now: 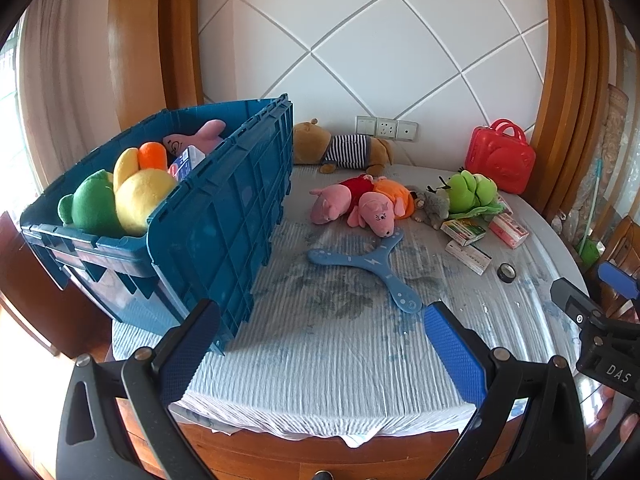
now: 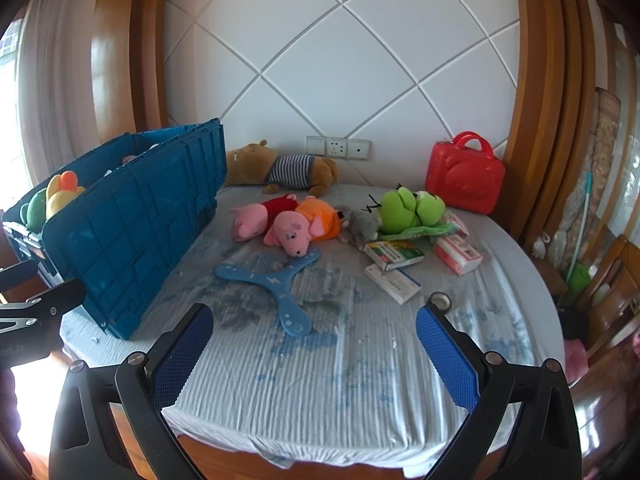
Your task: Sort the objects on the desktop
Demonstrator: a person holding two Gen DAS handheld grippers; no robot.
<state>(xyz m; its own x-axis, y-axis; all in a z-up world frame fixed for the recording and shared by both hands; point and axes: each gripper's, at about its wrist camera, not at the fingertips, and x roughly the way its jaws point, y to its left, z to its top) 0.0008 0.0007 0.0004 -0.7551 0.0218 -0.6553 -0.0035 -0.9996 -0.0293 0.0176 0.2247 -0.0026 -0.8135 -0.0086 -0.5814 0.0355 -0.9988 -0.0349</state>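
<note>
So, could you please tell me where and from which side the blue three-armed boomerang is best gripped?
Probably by the near arm. The blue boomerang lies flat on the tablecloth, and that arm's rounded tip points toward the open right tongs, with bare cloth around it. Come in low from the near edge, one finger sliding under the thin tip. The far arm ends right by the pink pig plush, leaving less room.

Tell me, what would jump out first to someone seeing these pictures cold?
Probably the big blue crate on the table's left, already piled with plush toys. Next, the bright heap mid-table: two pink pig plushes beside a green frog plush, with a blue three-armed boomerang lying flat in front of them. A red toy case stands against the back wall on the right.
</note>
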